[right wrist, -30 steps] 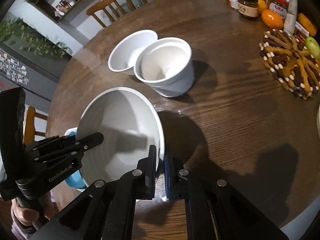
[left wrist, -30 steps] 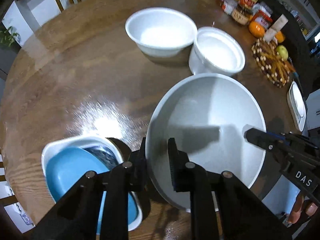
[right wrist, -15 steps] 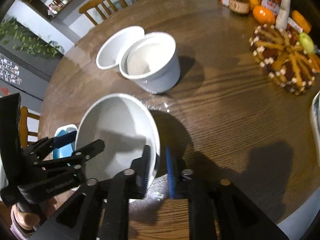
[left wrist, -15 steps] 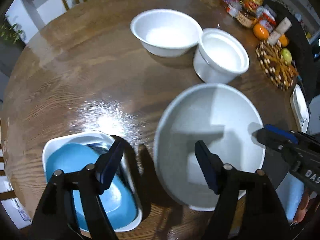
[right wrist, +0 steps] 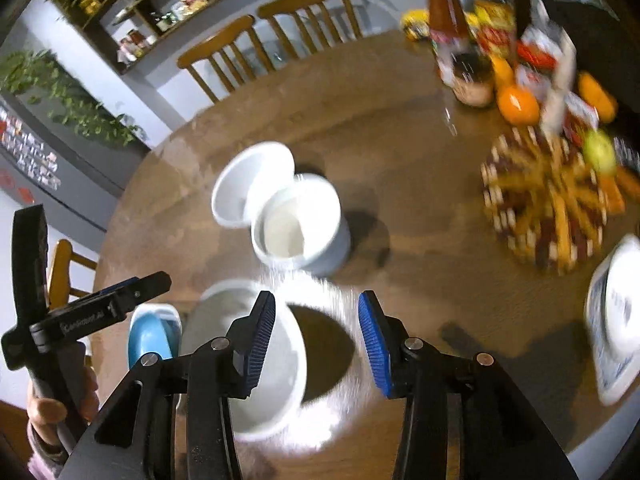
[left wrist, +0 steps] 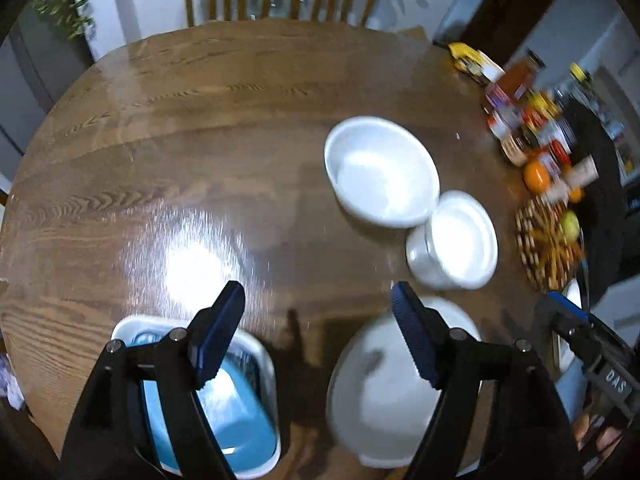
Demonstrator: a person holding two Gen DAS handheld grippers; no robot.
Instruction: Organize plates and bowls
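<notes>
A large white bowl (left wrist: pixel 384 392) rests on the round wooden table (left wrist: pixel 200 140) near its front edge; it also shows in the right wrist view (right wrist: pixel 256 364). My left gripper (left wrist: pixel 318 336) is open and empty above the gap between this bowl and a white dish holding a blue plate (left wrist: pixel 240 428). My right gripper (right wrist: pixel 318 344) is open and empty over the large bowl's right rim. Farther back stand a wide white bowl (left wrist: pixel 380 172) and a deeper white bowl (left wrist: pixel 456 240), touching each other.
Jars, bottles and oranges (left wrist: pixel 532 120) crowd the table's right side beside a woven trivet (left wrist: pixel 548 240) with a green fruit. A white device (right wrist: pixel 616 320) lies at the right edge. Wooden chairs (right wrist: pixel 248 52) stand behind the table.
Both grippers let go of the large white bowl, opened wide and pulled back and up. The bowl now sits on the table.
</notes>
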